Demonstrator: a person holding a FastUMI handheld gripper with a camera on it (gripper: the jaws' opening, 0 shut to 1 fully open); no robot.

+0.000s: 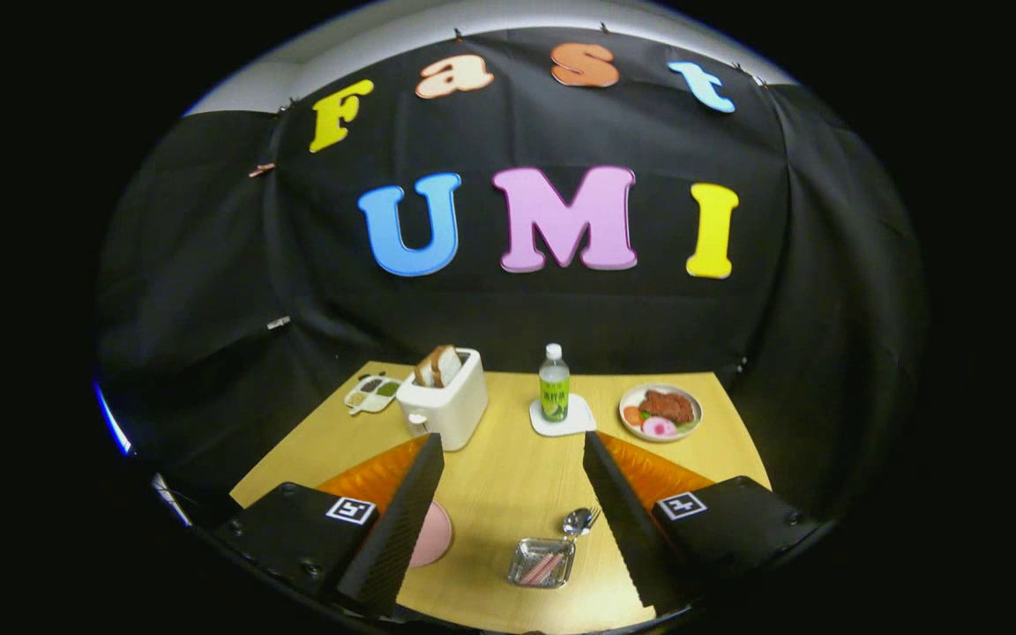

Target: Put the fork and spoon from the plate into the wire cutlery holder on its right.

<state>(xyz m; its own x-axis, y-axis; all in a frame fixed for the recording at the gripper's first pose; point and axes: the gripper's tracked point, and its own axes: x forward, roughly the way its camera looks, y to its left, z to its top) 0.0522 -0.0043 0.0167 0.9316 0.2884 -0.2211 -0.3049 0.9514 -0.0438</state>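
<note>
Hovering hand-held gripper (513, 445) spread wide above cutlery holder (542, 562)

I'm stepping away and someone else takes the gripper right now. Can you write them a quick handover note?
Gripper: fingers open, holding nothing, raised above the wooden table.
Wire cutlery holder: on the table between the fingers. The spoon and fork already lie in it, handles inside and heads sticking out over its far edge.
Pink plate: beside the holder, partly hidden behind one finger; its visible part is bare.
Done: both pieces appear to be in the holder.
Left: apparently nothing beyond checking the hidden part of the plate.
</note>
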